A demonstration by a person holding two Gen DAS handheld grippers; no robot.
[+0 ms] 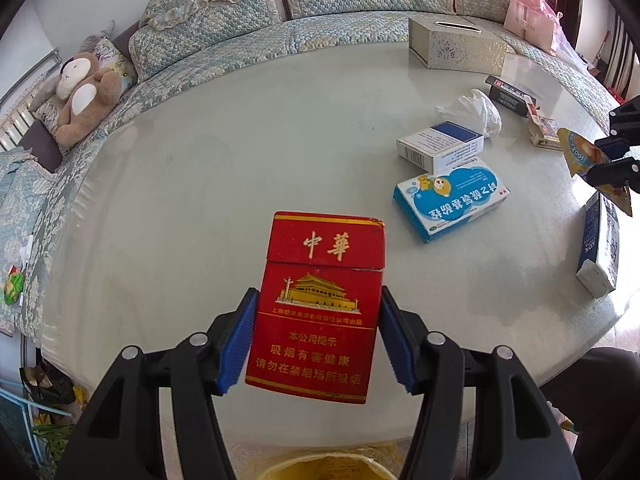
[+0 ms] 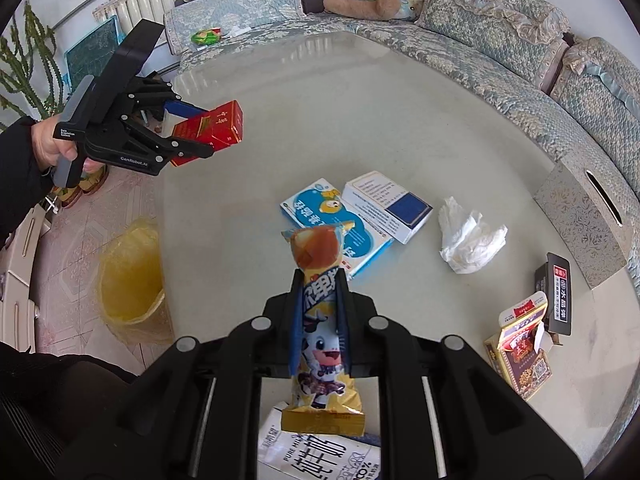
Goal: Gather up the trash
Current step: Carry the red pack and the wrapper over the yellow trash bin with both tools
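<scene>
Two things are grabbed: my left claw [image 1: 318,336] squeezes the red box [image 1: 320,304], my right claw [image 2: 319,320] squeezes the snack wrapper [image 2: 320,320]; boxes and tissue [image 2: 470,240] still wait.

Both views were bright with daylight. The glass table [image 1: 240,152] carried soft glare and pale reflections, strongest along its right rim. Fisheye distortion curved the sofa [image 2: 520,60]; dark vignetting filled the corners. Focus was sharp throughout.

Lying at right of centre on the round pale glass table [image 2: 320,120]: white-and-blue medicine box [image 2: 390,206] overlapping blue cartoon-printed box [image 2: 320,210], crumpled white tissue [image 2: 470,242] to their right, yellow-lined bin [image 2: 130,280] off the table's left edge.
</scene>
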